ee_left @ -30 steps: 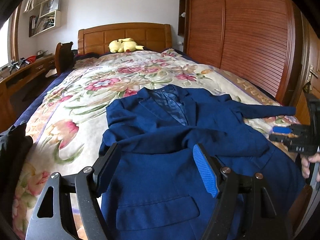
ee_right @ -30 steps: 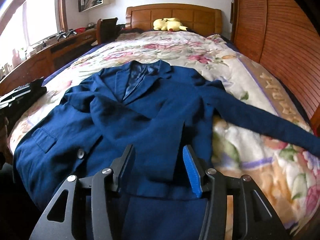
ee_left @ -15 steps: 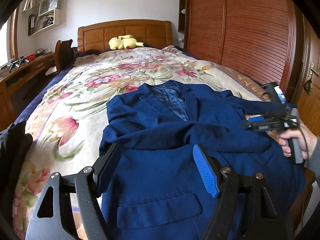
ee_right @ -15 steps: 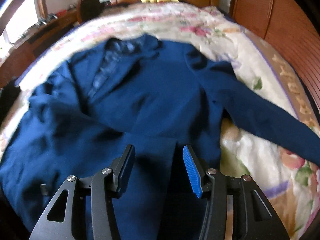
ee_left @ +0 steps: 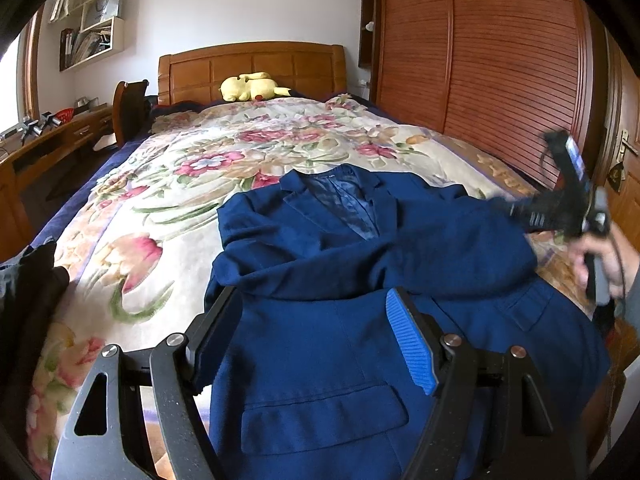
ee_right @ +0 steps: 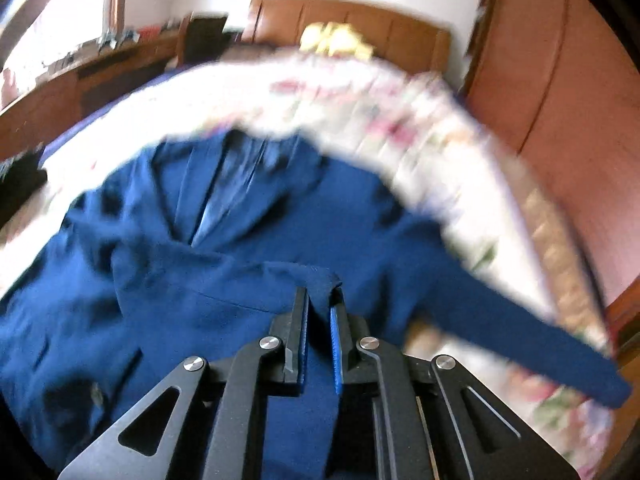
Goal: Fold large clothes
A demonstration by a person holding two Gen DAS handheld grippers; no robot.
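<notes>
Blue jacket (ee_left: 360, 264) spread flat on the flowery bed (ee_left: 168, 184), filling the middle and bottom of the frame. Right gripper (ee_right: 319, 322) just squeezed together, pinching a fold of the jacket. Left gripper (ee_left: 312, 340) wide apart over the jacket's bottom part, holding nothing. Yellow plush toy (ee_left: 252, 87) up top by the headboard.

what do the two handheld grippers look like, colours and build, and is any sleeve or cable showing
Both the left gripper and right gripper are matte black linkage frames with triangular cut-outs and silver pivot screws; each shows a ribbed blue pad on one of its jaws. Seen from the left wrist, the right one has a black handle, a thin black cable and a grey sleeve behind it.
</notes>
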